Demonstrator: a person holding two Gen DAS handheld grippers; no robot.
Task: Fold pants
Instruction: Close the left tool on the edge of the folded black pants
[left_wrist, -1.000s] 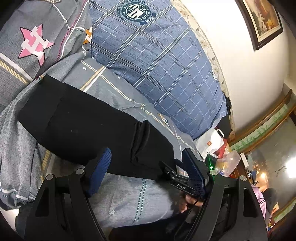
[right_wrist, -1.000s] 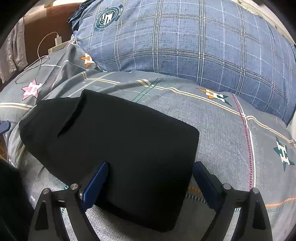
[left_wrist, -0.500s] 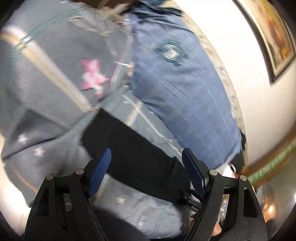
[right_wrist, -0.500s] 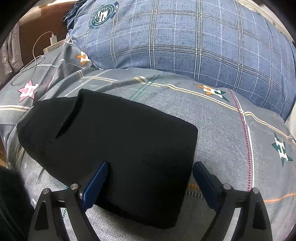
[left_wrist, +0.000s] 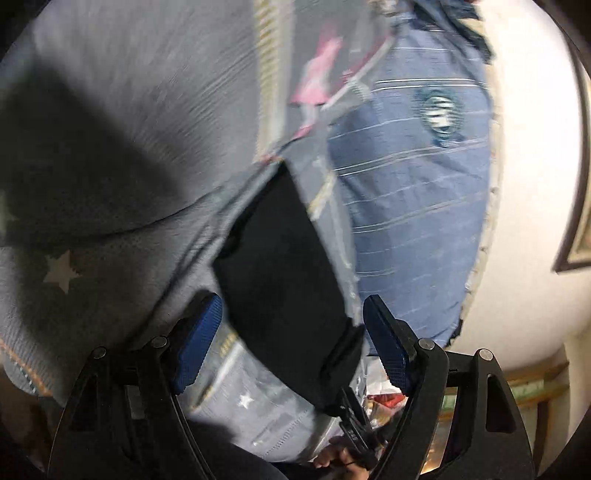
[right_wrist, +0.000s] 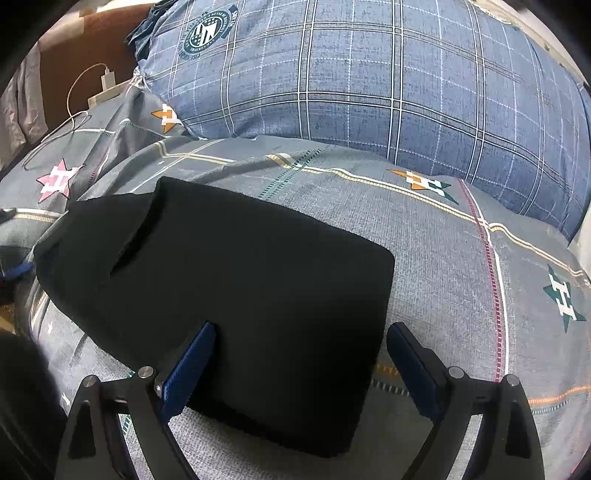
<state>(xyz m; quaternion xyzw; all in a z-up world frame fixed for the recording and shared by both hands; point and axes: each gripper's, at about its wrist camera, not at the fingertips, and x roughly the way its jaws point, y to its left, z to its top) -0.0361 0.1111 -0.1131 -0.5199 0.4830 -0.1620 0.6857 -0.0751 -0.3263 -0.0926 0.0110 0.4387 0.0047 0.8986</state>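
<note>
Left claw (left_wrist: 291, 347) has swung round and dropped toward pants (right_wrist: 229, 280) end, apart, empty (view blurred). Right claw (right_wrist: 299, 365) unmoved, apart, straddling pants' near corner. Pants lie folded on bed (right_wrist: 443, 258); looks near done.

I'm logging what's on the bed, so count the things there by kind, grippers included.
Folded black pants: 1
Blue plaid pillow: 1
Grey star-print bedspread: 1
White charger with cable: 1
Grippers, both open: left gripper, right gripper: 2
Total: 6
</note>
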